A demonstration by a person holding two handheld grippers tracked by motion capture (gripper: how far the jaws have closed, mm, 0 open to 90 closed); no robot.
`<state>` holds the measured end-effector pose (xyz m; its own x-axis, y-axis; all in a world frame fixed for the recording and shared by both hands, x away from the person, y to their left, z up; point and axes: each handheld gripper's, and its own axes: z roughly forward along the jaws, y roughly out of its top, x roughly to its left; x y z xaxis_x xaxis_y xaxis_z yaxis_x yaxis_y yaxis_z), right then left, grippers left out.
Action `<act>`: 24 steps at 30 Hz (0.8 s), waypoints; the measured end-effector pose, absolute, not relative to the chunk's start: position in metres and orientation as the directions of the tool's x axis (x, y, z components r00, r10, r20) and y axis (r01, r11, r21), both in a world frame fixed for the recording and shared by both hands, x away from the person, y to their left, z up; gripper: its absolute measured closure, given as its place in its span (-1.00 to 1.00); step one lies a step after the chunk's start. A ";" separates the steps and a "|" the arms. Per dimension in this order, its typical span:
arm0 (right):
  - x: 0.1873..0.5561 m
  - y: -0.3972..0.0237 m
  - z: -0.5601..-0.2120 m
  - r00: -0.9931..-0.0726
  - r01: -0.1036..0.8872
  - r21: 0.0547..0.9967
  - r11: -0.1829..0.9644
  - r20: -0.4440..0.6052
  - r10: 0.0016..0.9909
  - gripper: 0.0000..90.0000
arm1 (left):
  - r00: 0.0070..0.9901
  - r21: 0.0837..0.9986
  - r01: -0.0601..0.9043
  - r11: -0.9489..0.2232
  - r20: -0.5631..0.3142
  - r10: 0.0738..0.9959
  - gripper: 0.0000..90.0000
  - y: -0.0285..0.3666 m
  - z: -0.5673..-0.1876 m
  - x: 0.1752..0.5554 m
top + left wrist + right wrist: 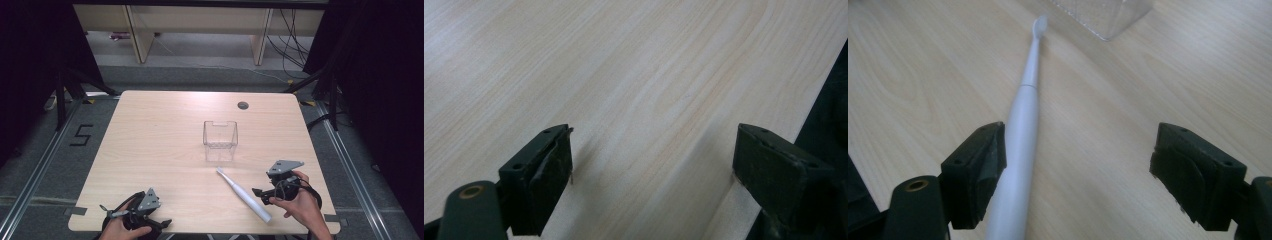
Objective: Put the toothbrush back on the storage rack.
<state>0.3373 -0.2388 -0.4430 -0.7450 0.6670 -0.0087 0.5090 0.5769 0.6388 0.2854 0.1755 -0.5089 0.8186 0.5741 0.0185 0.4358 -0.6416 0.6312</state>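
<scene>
While right tongs [1075, 170] stand wide, toothbrush [243, 194] lies loose on the surface [160, 150], apart from the clear bin [220, 140].
Handle runs along the inside of one jaw, not pinched; brush head points toward the bin. Left tongs [651, 170] also agape, nothing between them, at the near surface edge. For a sound grip: centre the jaws over the thick handle, square across its axis, close firmly low on the body so it cannot roll.
</scene>
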 end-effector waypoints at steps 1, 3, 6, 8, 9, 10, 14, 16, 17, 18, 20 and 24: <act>0.337 -0.235 -0.444 -0.745 0.498 0.644 0.580 -0.024 0.666 -0.44 | 0.816 0.637 0.436 -0.636 0.019 0.578 -0.66 0.175 -0.510 0.285; 0.339 -0.230 -0.442 -0.766 0.494 0.614 0.616 -0.028 0.642 -0.38 | 0.815 0.638 0.436 -0.635 0.020 0.580 -0.66 0.175 -0.510 0.285; 0.340 -0.222 -0.440 -0.757 0.523 0.580 0.624 -0.020 0.653 -0.32 | 0.819 0.631 0.437 -0.641 0.015 0.574 -0.66 0.174 -0.509 0.285; 0.342 -0.218 -0.440 -0.770 0.510 0.576 0.639 -0.026 0.637 -0.28 | 0.818 0.631 0.436 -0.642 0.019 0.574 -0.66 0.175 -0.509 0.285; 0.343 -0.215 -0.439 -0.768 0.514 0.567 0.644 -0.030 0.640 -0.26 | 0.816 0.632 0.439 -0.639 0.017 0.577 -0.66 0.175 -0.509 0.285; 0.344 -0.214 -0.439 -0.778 0.506 0.557 0.658 -0.034 0.627 -0.24 | 0.818 0.633 0.435 -0.640 0.020 0.575 -0.66 0.176 -0.509 0.286; 0.348 -0.207 -0.440 -0.808 0.478 0.555 0.681 -0.025 0.588 -0.18 | 0.820 0.632 0.434 -0.642 0.019 0.573 -0.66 0.175 -0.509 0.285; 0.349 -0.206 -0.440 -0.809 0.483 0.544 0.686 -0.022 0.587 -0.17 | 0.812 0.641 0.443 -0.627 0.011 0.584 -0.66 0.174 -0.510 0.284; 0.350 -0.204 -0.441 -0.804 0.487 0.547 0.681 -0.025 0.594 -0.17 | 0.818 0.640 0.429 -0.637 0.023 0.574 -0.66 0.175 -0.509 0.284; 0.351 -0.202 -0.442 -0.803 0.494 0.534 0.686 -0.021 0.595 -0.13 | 0.817 0.638 0.434 -0.636 0.019 0.576 -0.66 0.175 -0.509 0.284; 0.349 -0.200 -0.441 -0.792 0.512 0.522 0.682 -0.022 0.611 -0.12 | 0.816 0.642 0.430 -0.635 0.024 0.577 -0.66 0.175 -0.509 0.284; 0.352 -0.193 -0.445 -0.814 0.502 0.498 0.707 -0.003 0.580 -0.03 | 0.820 0.639 0.427 -0.640 0.024 0.572 -0.66 0.174 -0.509 0.284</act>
